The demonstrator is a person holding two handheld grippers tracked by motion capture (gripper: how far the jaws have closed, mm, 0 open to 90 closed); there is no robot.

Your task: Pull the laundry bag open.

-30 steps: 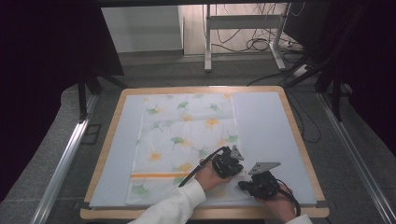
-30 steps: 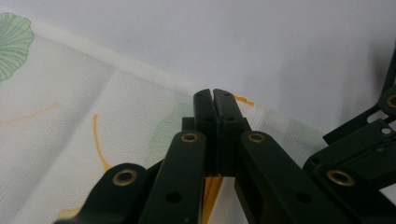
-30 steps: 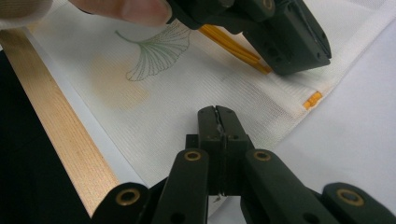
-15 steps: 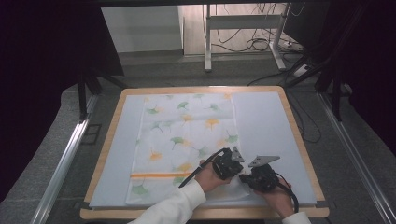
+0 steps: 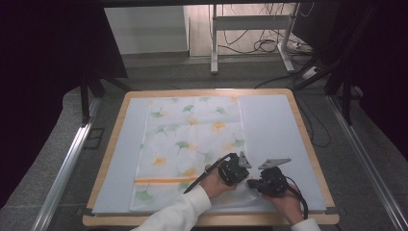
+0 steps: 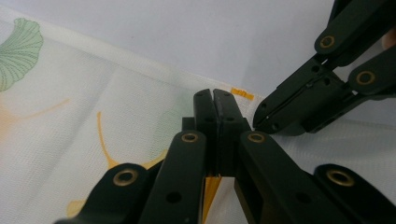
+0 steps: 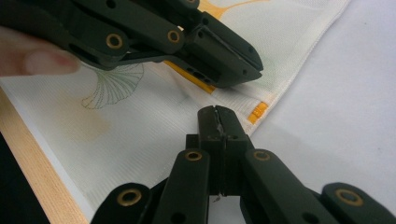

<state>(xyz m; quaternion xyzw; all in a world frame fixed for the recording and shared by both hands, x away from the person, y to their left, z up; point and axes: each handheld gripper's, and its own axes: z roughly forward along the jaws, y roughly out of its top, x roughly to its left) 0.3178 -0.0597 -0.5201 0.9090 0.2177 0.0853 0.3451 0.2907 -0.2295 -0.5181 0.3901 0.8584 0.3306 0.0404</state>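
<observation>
Both hand-held grippers sit almost where they were a second ago, the right hand-held gripper (image 5: 251, 183) having edged up and inward to close on the left hand-held gripper (image 5: 239, 169) at the near right corner of the cloth (image 5: 192, 139). That cloth, white with green and orange ginkgo leaves, lies flat on the pale mat (image 5: 274, 125) covering the desk (image 5: 308, 144). In the left gripper view its jaws are pressed together, tips at the cloth's hem beside a small orange tag (image 6: 243, 94); whether fabric is pinched between them is hard to make out. In the right gripper view the jaws also meet with no gap, tips at the cloth's corner, a grip equally unclear. From above, the hands and gripper bodies hide that corner.
</observation>
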